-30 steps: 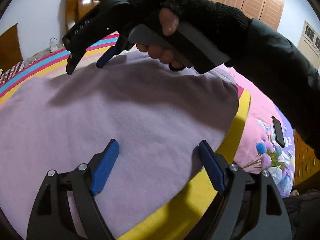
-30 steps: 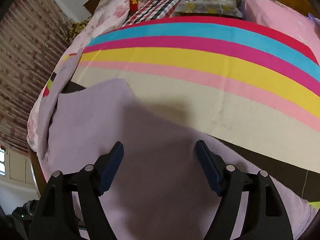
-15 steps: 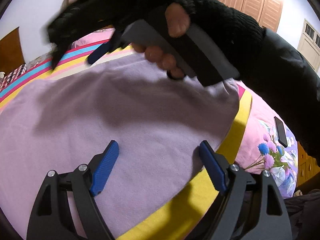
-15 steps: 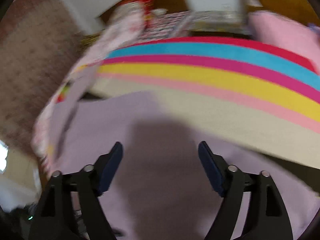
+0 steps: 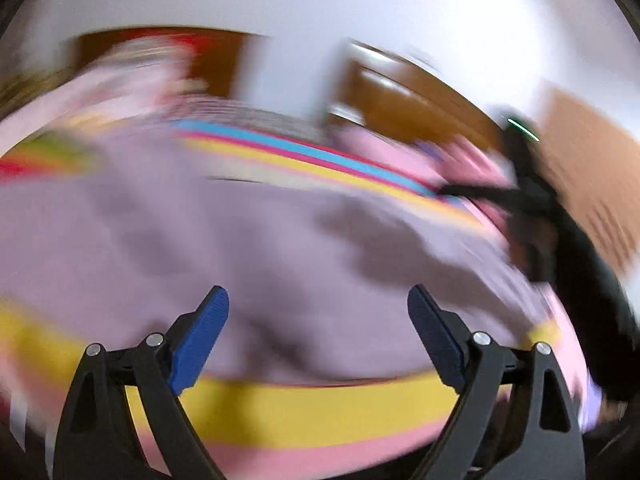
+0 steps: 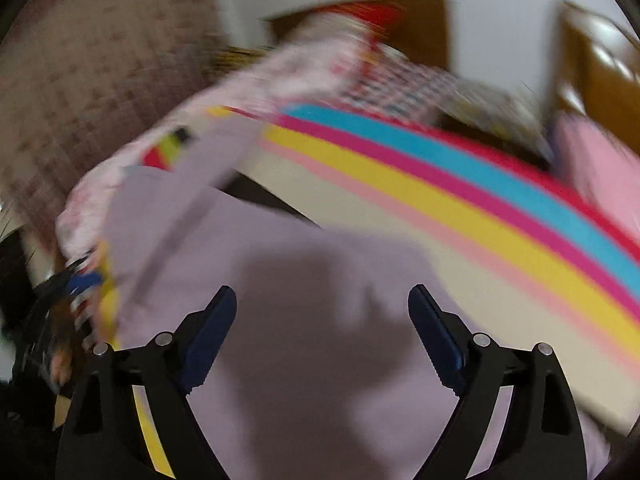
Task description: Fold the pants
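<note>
Both hand-held grippers stand wide, nothing between their blue pads: the left hand-held gripper (image 5: 318, 312) and the right hand-held gripper (image 6: 322, 312) each hover over the lilac pants (image 5: 240, 248), which lie spread flat on the bed (image 5: 312, 404). In the right wrist view the pants (image 6: 328, 320) fill the lower middle, with one narrower part running up and left toward the bed's edge; a dark shadow falls on the cloth just ahead of the pads.

Under the pants is a sheet striped in yellow, pink, magenta and blue (image 6: 480, 200), with a cream band next to the cloth. Behind it are a pink pillow (image 6: 600, 168), patterned bedding (image 6: 312, 72), a wooden headboard (image 5: 408, 96) and a white wall (image 5: 360, 8).

Both views are smeared by motion. At the right edge of the left wrist view a dark shape with a green light (image 5: 524, 130) is the other gripper, too blurred to read. At the left edge of the right wrist view, a blurred dark gripper with a blue pad (image 6: 80, 284) sits by the bed's edge.
</note>
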The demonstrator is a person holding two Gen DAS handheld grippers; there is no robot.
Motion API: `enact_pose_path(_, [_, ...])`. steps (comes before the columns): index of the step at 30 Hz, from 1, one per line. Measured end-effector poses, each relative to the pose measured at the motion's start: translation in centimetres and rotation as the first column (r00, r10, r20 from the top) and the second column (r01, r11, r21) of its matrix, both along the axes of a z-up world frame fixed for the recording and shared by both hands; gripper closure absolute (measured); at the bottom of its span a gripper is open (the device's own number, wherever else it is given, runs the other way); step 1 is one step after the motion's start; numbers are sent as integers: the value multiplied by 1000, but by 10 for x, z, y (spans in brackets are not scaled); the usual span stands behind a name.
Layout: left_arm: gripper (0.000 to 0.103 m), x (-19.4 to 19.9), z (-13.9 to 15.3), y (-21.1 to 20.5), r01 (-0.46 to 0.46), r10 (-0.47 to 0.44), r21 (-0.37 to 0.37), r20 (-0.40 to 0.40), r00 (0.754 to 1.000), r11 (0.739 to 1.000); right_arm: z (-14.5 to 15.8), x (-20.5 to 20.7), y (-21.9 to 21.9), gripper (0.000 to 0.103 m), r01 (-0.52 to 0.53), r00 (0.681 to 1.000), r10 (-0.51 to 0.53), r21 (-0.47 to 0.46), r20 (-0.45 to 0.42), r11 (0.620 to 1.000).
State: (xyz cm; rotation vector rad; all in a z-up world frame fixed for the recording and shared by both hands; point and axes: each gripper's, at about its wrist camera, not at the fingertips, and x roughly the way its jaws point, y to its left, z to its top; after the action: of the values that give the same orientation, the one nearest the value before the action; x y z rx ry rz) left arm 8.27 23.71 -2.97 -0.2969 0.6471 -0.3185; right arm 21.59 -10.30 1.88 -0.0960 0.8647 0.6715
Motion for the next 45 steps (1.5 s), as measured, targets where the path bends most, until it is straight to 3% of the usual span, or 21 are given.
enact_pose_path(1, [12,-2,-2,34,-94,94,-42,-16,995,995,7,7,24,17,-70,997,70,8,26,998])
enact_pose_path(2, [12,-6,-7,78,-221,218,-104,-44,975,970,13,15,53,17,-148,988,147,2,50,989])
enact_pose_path(3, [12,-10,-10,104,-291,285,-144,-61,956,946,18,14,80,17,-199,978,200,-10,59,980])
enact_pose_path(5, [12,-16,-23,164,-447,430,-230,-123,894,864,20,32,139,18,-319,944,322,-50,70,946])
enact_pose_path(8, [12,-14,-36,219,-584,552,-249,-194,811,772,16,68,233,24,-469,879,474,-85,51,879])
enact_pose_path(11, [14,-5,-46,251,-637,597,-264,-224,771,724,10,98,319,32,-564,823,568,-99,14,820])
enact_pose_path(14, [15,10,-54,262,-651,608,-260,-233,759,713,-12,118,409,40,-648,761,647,-115,-51,753])
enact_pose_path(19, [22,36,-63,289,-707,654,-205,-272,706,677,-32,118,493,49,-741,671,734,-131,-105,659])
enact_pose_path(22, [24,40,-73,299,-719,657,-236,-294,694,654,-44,112,511,50,-775,631,764,-154,-134,613])
enact_pose_path(25, [26,46,-81,305,-721,660,-231,-294,691,653,-64,114,522,55,-794,608,774,-163,-180,586])
enact_pose_path(29, [33,47,-84,306,-729,670,-217,-289,684,650,-68,113,524,65,-829,557,807,-79,-197,553])
enact_pose_path(31, [40,45,-85,309,-736,675,-227,-296,676,637,-69,112,525,73,-832,553,810,-79,-196,549])
enact_pose_path(33, [61,43,-86,310,-751,691,-208,-298,659,626,-67,114,522,84,-821,569,802,-71,-181,566])
enact_pose_path(35, [94,38,-84,312,-744,689,-228,-281,668,628,-64,113,518,88,-812,582,798,-62,-158,581])
enact_pose_path(37, [97,35,-71,308,-738,696,-215,-245,675,640,-56,107,510,89,-807,590,798,-67,-117,587])
enact_pose_path(41, [99,44,-33,303,-704,693,-153,-122,710,694,-21,101,498,90,-785,615,788,-81,10,614])
enact_pose_path(45, [99,71,-25,311,-696,688,-122,-110,718,707,-18,121,501,90,-739,669,743,-91,19,668])
